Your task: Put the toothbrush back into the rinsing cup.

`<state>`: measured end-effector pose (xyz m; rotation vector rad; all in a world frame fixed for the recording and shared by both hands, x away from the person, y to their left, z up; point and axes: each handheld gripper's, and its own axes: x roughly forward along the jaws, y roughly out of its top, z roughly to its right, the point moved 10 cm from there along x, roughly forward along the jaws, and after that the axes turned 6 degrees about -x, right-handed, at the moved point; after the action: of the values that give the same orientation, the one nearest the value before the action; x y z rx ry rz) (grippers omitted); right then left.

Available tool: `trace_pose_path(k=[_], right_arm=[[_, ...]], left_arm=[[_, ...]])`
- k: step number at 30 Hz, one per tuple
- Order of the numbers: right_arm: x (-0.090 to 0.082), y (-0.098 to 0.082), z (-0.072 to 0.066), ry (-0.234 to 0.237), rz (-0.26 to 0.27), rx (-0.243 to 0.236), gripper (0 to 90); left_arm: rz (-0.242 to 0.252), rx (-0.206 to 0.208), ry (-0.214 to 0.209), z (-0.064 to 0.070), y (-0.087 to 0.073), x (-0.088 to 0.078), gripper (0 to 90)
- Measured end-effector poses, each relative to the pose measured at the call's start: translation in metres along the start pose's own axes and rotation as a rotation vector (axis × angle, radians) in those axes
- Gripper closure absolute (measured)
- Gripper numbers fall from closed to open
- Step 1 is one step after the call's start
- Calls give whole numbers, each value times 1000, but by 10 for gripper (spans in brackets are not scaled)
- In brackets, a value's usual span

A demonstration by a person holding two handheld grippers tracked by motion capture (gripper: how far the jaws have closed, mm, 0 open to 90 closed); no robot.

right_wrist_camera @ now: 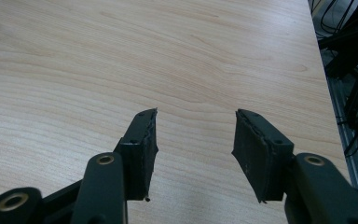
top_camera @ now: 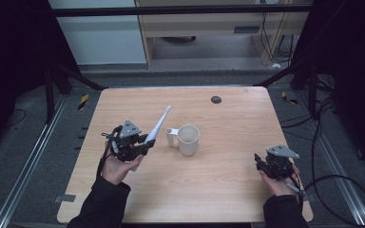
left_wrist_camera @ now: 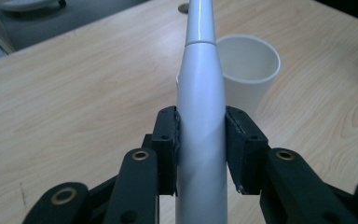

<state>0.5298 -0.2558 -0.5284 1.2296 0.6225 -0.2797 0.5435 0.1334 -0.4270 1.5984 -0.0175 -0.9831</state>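
Observation:
A long white electric toothbrush [top_camera: 157, 128] is clamped in my left gripper [top_camera: 140, 146], its thin head pointing up and away toward the table's far side. In the left gripper view the toothbrush handle [left_wrist_camera: 200, 130] sits squeezed between the two black pads, and the left gripper [left_wrist_camera: 200, 140] is shut on it. A white cup [top_camera: 188, 139] with a side handle stands upright just right of it, and the cup [left_wrist_camera: 249, 77] looks empty inside. My right gripper [top_camera: 266, 165] rests at the table's right front; the right gripper [right_wrist_camera: 195, 140] is open over bare wood.
The wooden table [top_camera: 228, 114] has a small dark round hole [top_camera: 216, 99] near its far edge. Its right edge [right_wrist_camera: 319, 70] runs close to my right gripper, with cables on the floor beyond. Black frame legs stand at the far corners.

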Motion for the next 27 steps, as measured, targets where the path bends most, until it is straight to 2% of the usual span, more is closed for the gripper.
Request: trace_pose_path(k=[2,7,10,18,27], right_arm=[[0,0,0,-1,1,-1,486],[1,0,-1,3,6,5,461],[2,0,-2,9,5,9,454],[3,1,-6,21,8,7,412],[5,1,-7,25,12,5,398]], left_arm=[[10,1,4,0,4,1,662],[80,-11,1,5,25,6,662],[98,-2,1,7,32,9,662],[188,-19,-22,16,58,21,662],[230,-41,-48,23,71,38,662]])
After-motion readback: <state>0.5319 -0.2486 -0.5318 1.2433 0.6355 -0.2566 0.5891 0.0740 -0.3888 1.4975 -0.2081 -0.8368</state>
